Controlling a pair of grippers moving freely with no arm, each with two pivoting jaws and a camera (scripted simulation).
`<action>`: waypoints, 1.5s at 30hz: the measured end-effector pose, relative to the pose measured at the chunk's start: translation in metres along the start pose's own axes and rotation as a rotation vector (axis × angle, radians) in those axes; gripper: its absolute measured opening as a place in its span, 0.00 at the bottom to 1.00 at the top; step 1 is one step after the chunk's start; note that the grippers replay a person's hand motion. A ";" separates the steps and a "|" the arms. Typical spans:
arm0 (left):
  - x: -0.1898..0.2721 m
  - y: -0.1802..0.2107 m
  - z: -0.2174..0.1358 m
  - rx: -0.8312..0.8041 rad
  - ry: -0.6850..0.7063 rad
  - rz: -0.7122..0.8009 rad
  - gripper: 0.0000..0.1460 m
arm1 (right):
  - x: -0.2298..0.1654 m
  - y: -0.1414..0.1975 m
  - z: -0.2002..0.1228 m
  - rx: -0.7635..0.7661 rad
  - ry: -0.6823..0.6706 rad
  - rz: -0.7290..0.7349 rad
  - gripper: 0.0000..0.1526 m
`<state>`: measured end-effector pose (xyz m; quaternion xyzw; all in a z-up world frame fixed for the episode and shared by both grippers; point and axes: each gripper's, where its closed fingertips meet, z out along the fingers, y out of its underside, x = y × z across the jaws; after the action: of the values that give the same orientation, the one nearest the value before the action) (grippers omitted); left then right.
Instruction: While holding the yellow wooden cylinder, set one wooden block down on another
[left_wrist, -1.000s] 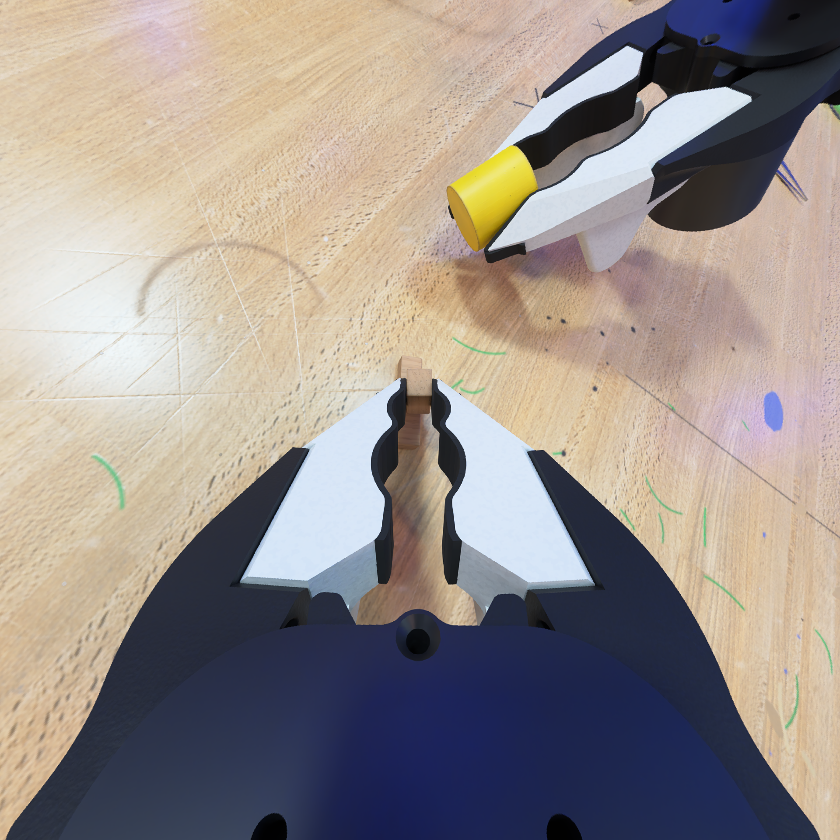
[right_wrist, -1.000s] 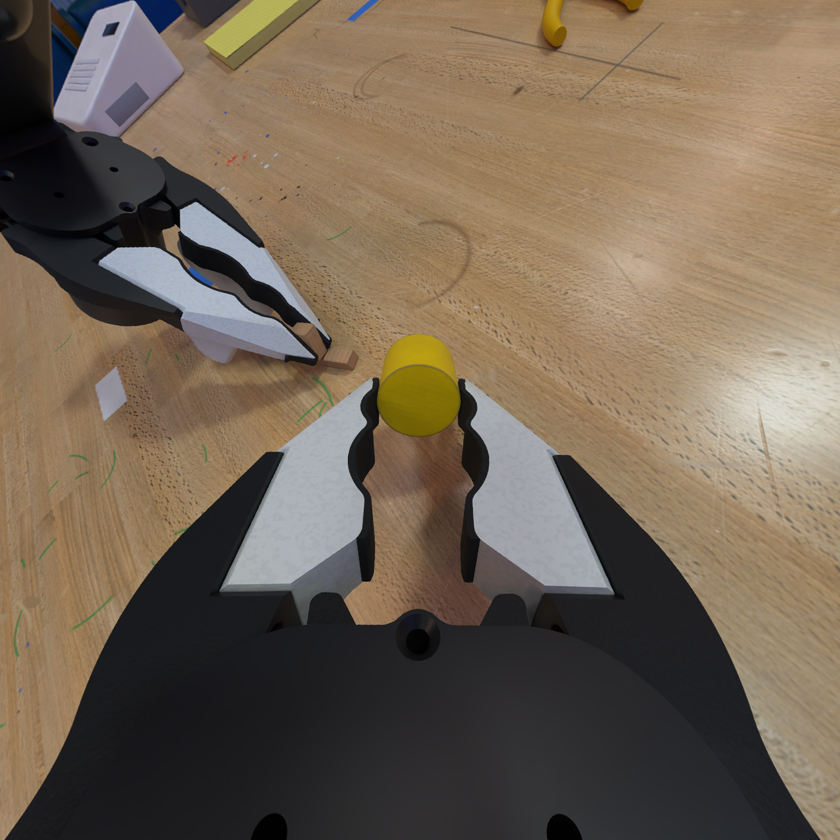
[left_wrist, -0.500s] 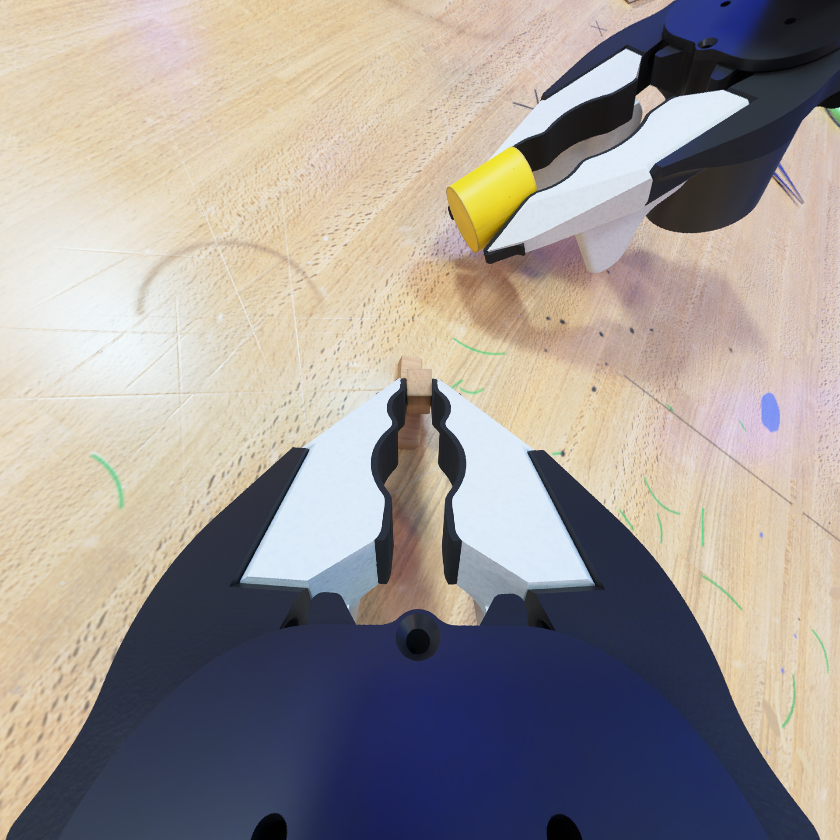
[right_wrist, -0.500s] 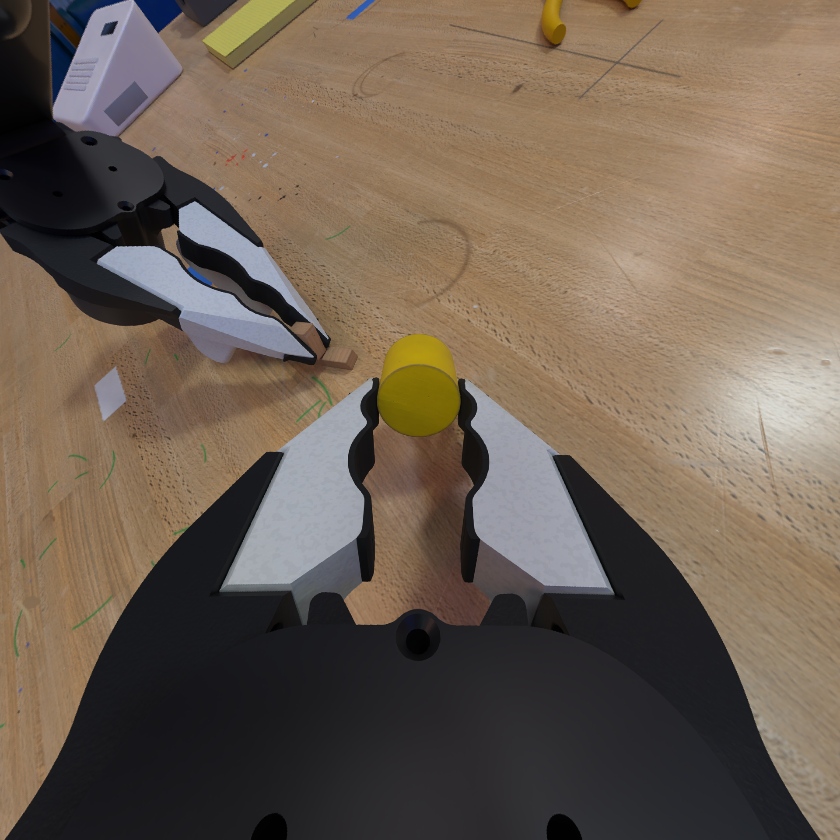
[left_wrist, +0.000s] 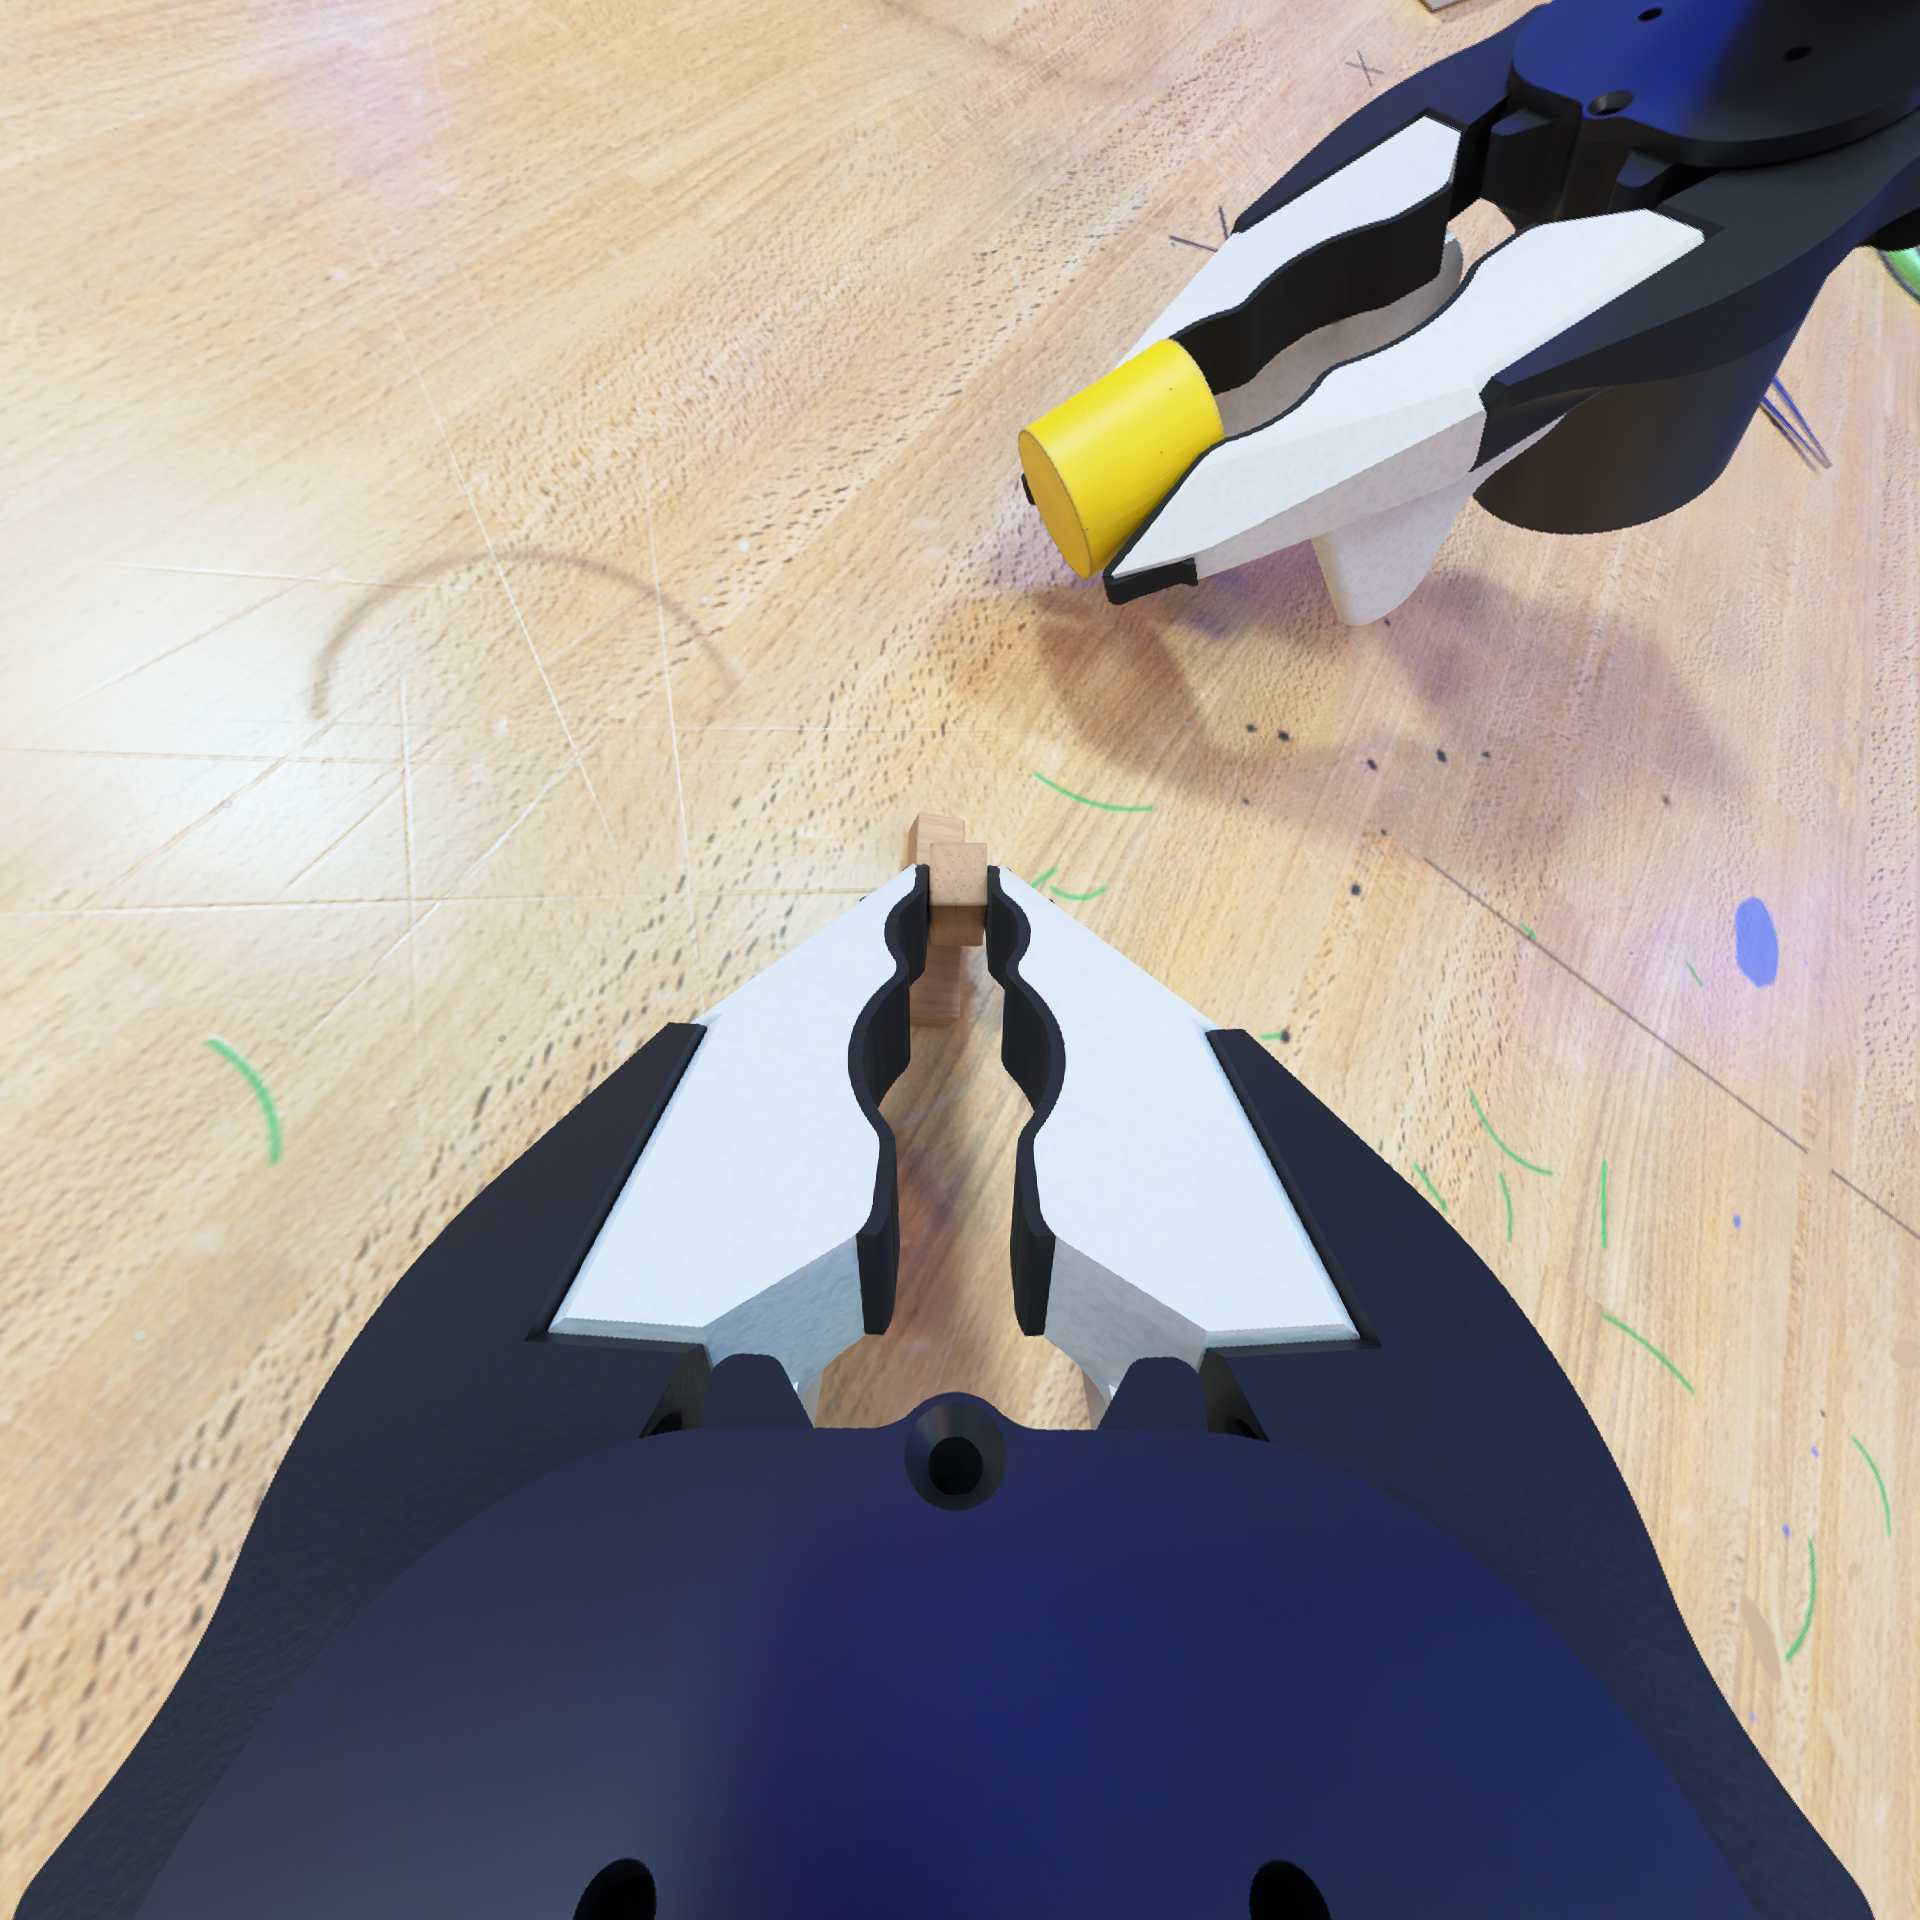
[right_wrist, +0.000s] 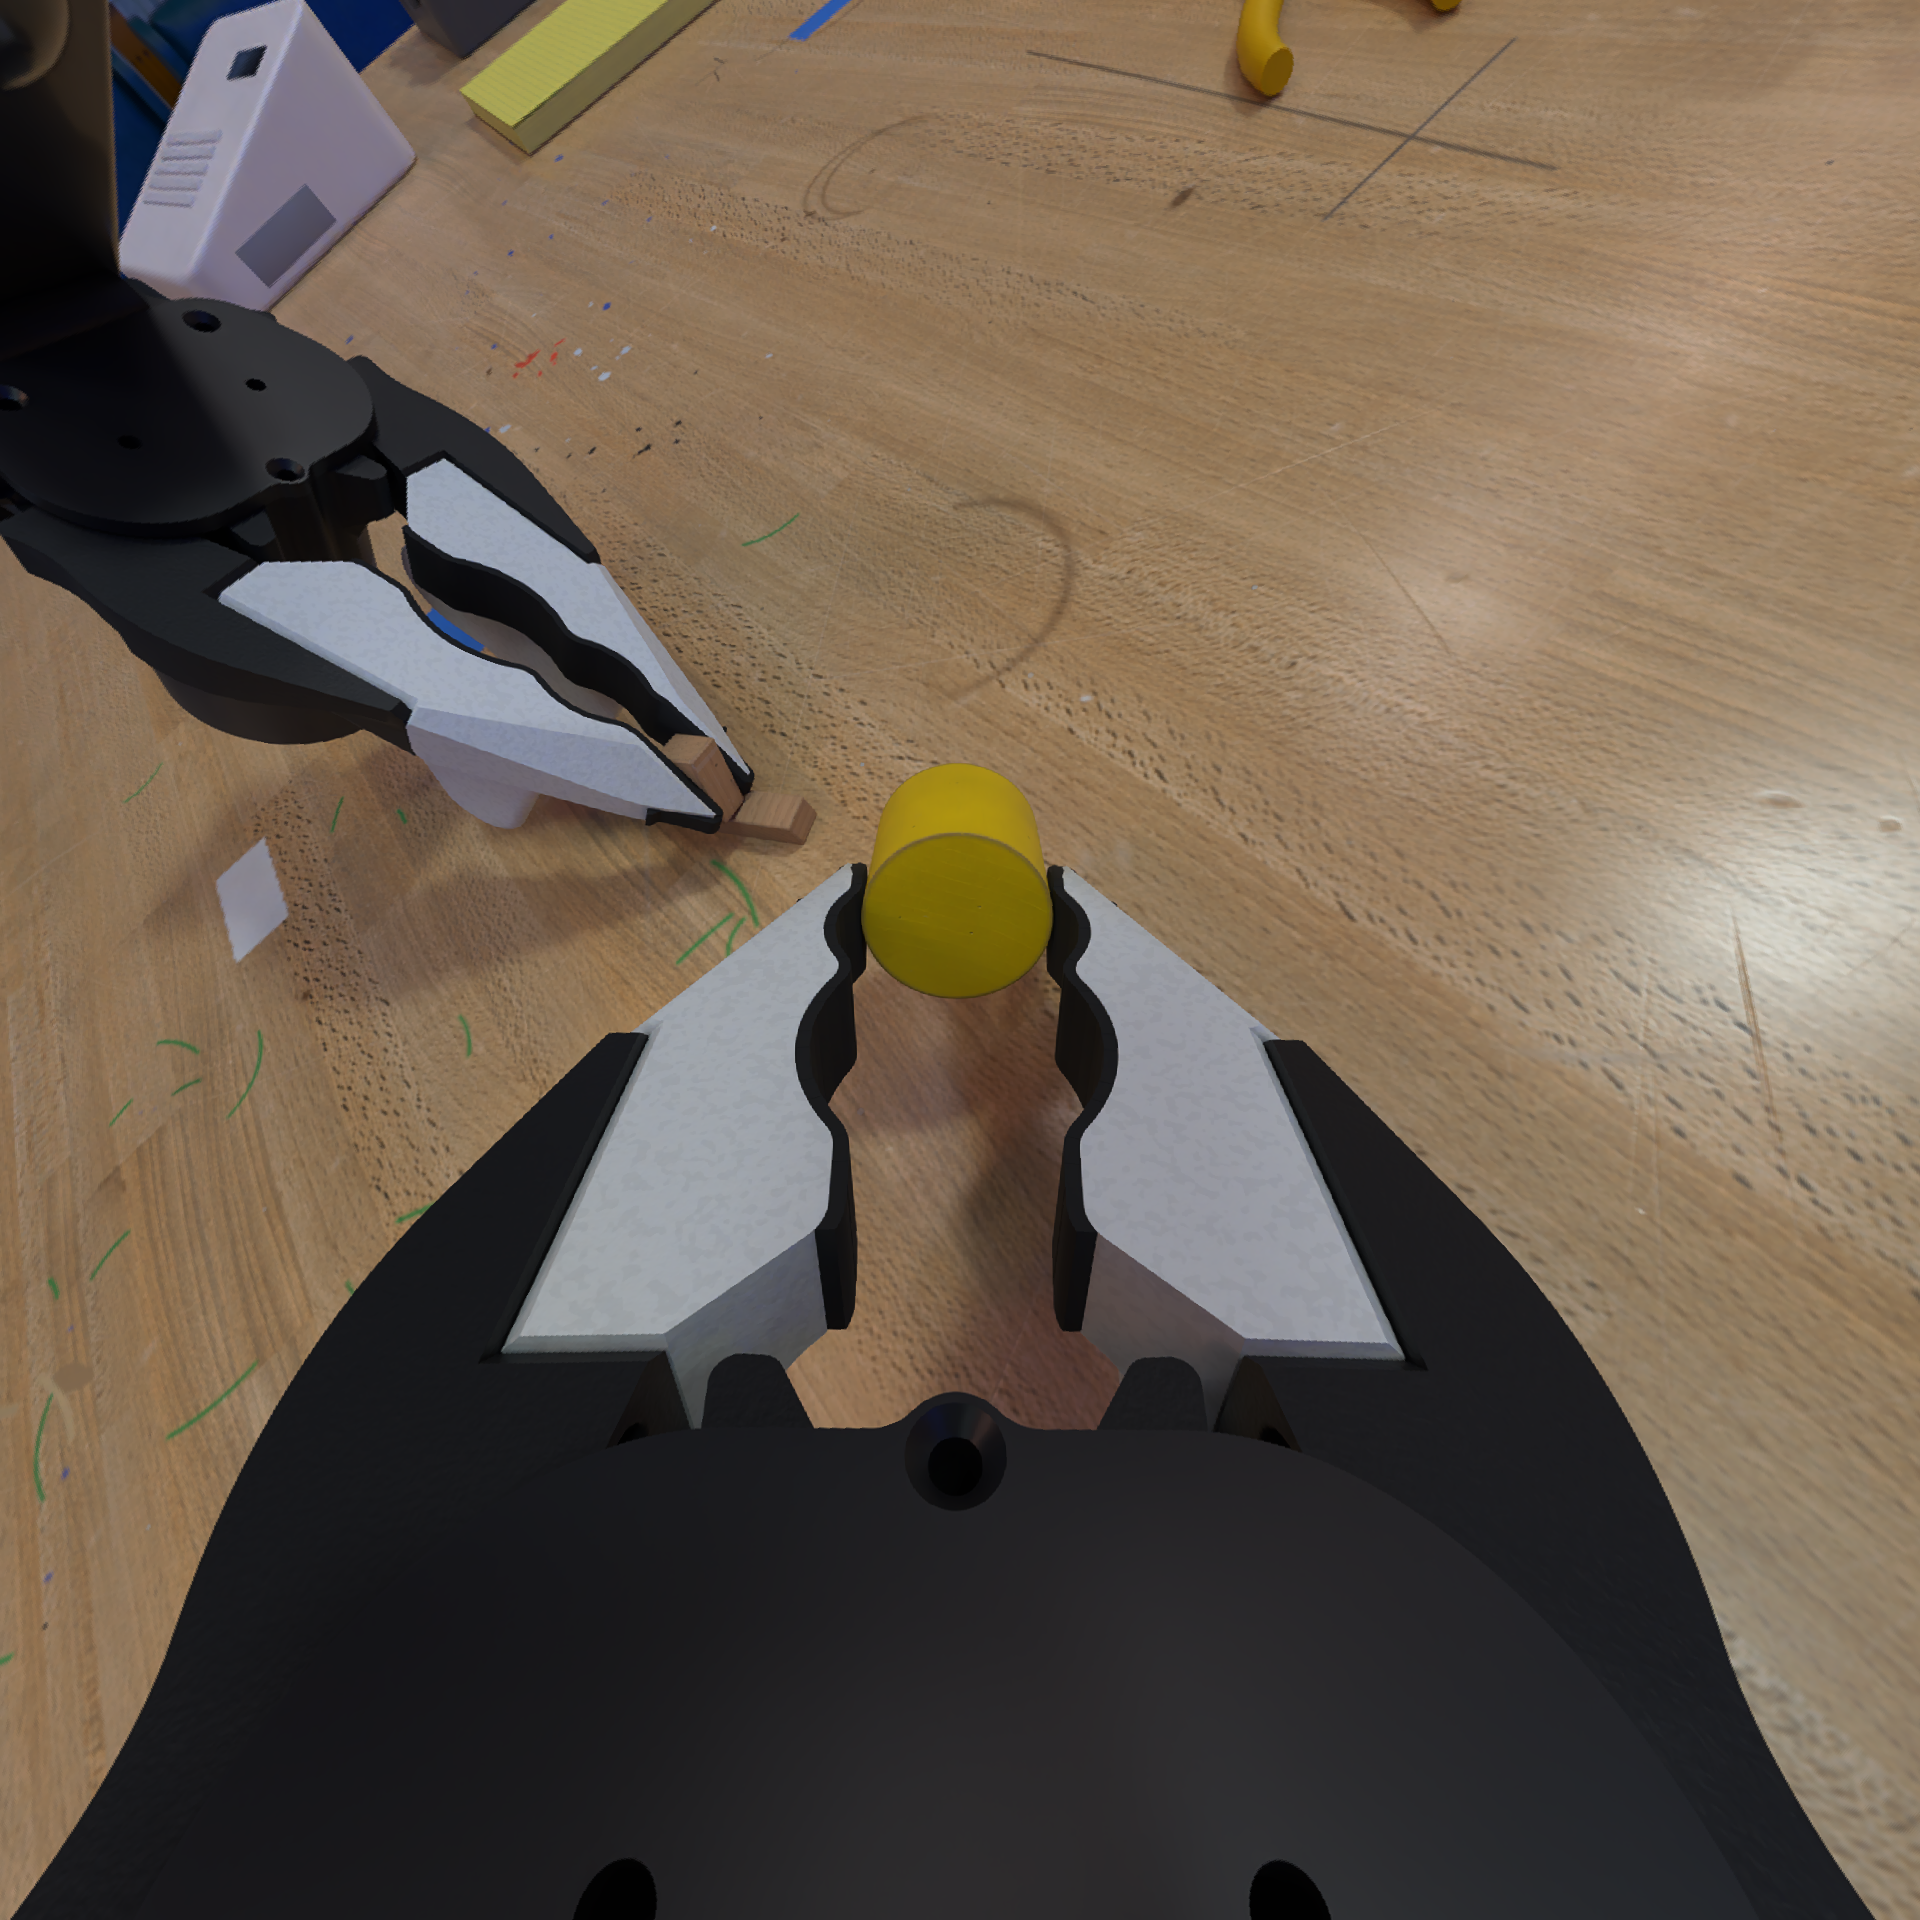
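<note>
My left gripper (left_wrist: 956, 902) is shut on a small pale wooden block (left_wrist: 958, 878) low over the table. A second flat wooden block (left_wrist: 933, 1003) lies on the table right under it. In the right wrist view the left gripper (right_wrist: 727, 798) pinches the block (right_wrist: 708, 767) at its tips, with the flat block (right_wrist: 777, 818) sticking out beneath. I cannot tell whether the two blocks touch. My right gripper (right_wrist: 956, 883) is shut on the yellow wooden cylinder (right_wrist: 956, 914), held just above the table. It also shows in the left wrist view (left_wrist: 1122, 447), to the upper right.
In the right wrist view a white wedge-shaped box (right_wrist: 260, 177) and a dark post (right_wrist: 52, 135) stand at the far left. A flat yellow bar (right_wrist: 582, 62) and a yellow curved piece (right_wrist: 1262, 52) lie at the back. A white paper scrap (right_wrist: 249, 899) lies left.
</note>
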<state>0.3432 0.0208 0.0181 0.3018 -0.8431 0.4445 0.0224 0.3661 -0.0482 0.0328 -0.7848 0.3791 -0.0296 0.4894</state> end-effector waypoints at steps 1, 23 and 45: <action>0.000 0.000 0.000 0.000 0.001 0.000 0.07 | 0.000 0.000 0.000 0.000 0.000 0.000 0.22; 0.000 0.000 0.000 0.000 0.001 -0.001 0.07 | 0.000 0.000 0.000 -0.001 0.000 0.001 0.22; 0.001 -0.001 -0.001 0.017 0.009 -0.004 0.07 | 0.000 0.000 0.000 -0.002 0.000 0.002 0.22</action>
<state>0.3429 0.0201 0.0198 0.3016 -0.8386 0.4529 0.0245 0.3661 -0.0485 0.0322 -0.7850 0.3798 -0.0288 0.4886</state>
